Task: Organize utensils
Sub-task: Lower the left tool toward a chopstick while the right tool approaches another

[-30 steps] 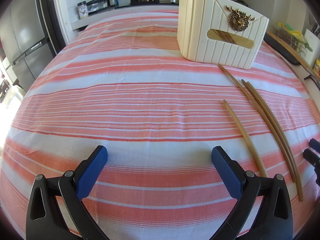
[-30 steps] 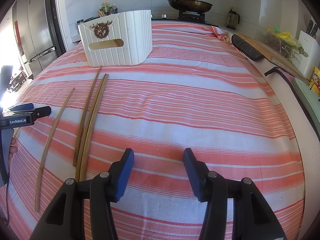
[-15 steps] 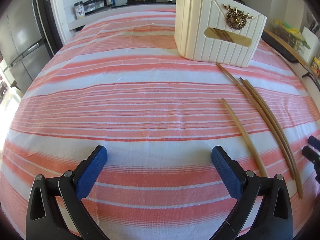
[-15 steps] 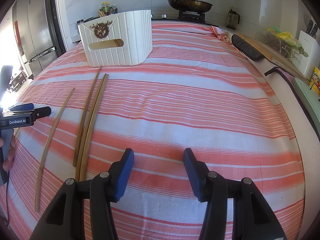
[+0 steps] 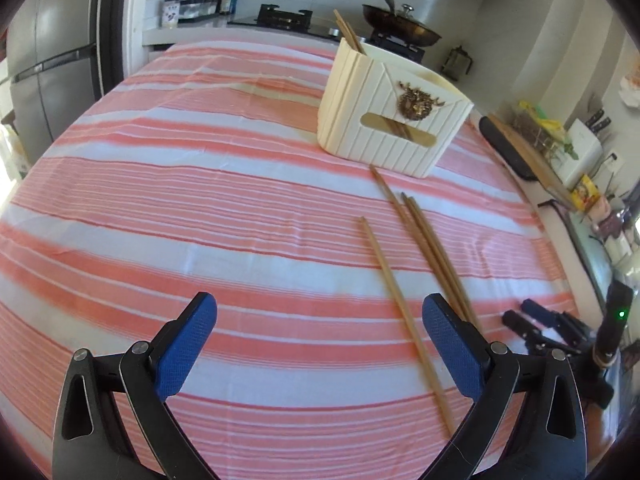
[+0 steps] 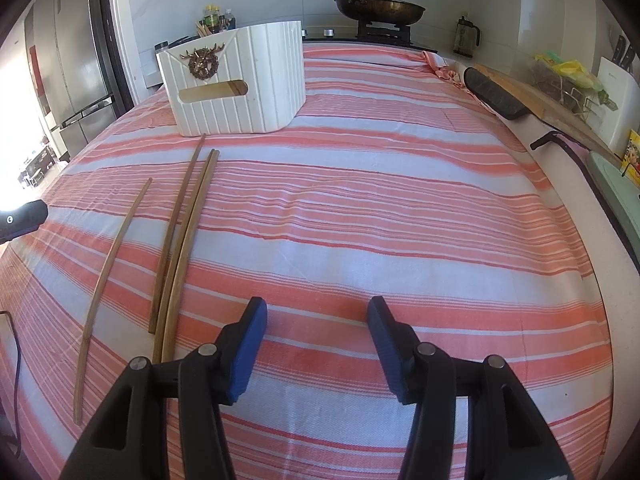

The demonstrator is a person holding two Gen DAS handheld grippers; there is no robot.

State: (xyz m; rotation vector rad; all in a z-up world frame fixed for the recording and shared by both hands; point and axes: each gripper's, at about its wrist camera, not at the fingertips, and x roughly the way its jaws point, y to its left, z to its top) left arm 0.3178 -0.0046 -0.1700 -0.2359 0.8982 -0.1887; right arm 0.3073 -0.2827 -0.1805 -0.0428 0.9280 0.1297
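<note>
Chopsticks (image 6: 182, 236): four, flat on striped cloth (image 6: 360, 208), long axes running from near edge toward box (image 6: 236, 84), one set apart leftward; counter in kitchen, pan (image 6: 380, 8) behind; left gripper (image 5: 320, 344) jaws wide apart, empty; right gripper (image 6: 318, 344) jaws apart, empty

Finding no readable text anywhere. Showing only blurred print on a yellow packet (image 6: 633, 155) at the counter's right edge, and an illegible label on a jar (image 5: 172, 12) on the back shelf.
</note>
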